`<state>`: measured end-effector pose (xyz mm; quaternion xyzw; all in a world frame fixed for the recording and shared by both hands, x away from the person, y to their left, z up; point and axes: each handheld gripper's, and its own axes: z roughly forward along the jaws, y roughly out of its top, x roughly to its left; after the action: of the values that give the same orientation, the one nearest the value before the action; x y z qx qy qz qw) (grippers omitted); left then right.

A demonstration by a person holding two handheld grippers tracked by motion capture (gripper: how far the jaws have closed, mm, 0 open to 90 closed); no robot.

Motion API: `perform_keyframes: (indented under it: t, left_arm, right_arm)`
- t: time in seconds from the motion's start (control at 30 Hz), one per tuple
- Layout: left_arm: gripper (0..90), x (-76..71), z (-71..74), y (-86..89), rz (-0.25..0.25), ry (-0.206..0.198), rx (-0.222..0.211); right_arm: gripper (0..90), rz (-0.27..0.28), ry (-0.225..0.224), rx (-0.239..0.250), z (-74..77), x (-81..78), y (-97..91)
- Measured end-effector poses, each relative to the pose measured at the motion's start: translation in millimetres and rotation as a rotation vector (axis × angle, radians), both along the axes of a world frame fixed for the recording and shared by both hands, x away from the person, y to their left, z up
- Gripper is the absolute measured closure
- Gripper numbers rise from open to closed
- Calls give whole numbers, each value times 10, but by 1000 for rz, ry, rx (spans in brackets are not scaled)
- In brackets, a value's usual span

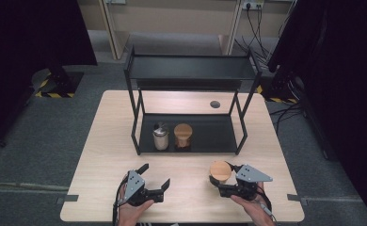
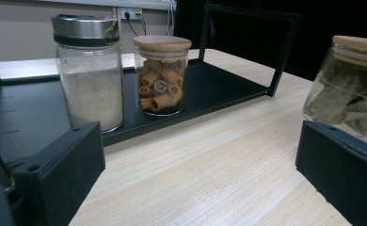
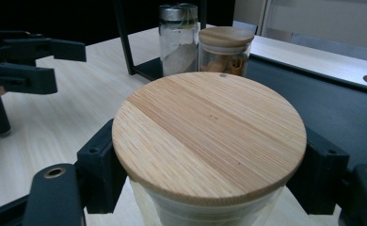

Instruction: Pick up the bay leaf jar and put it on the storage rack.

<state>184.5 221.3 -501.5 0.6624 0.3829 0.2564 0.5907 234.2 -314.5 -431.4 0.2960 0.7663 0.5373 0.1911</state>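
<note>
The right gripper had its jaws closed on a glass jar with a wooden lid, near the front right of the table, in front of the black rack. The left gripper had its jaws open and empty, well apart from it.

Overhead plus two close, table-level views

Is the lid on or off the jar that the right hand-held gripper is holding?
On. The wooden lid sits flat across the mouth of the jar, covering it fully, in the right hand-held gripper.
</note>
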Motion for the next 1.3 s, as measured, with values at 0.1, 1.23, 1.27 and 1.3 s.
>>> perform_keyframes:
  t: [0.1,1.23,1.27,1.3]
  left_arm:
    - [10,5,-2,0,-2,3,0]
    - [10,6,-1,12,-3,0,0]
    - [10,6,-2,11,-3,1,-1]
    - [10,6,-2,10,-4,0,0]
  right_arm:
    - [254,-6,1,3,25,54,15]
    - [254,-99,19,-16,219,718,354]
    - [253,-103,20,-18,216,735,360]
    - [253,-109,21,-19,215,753,369]
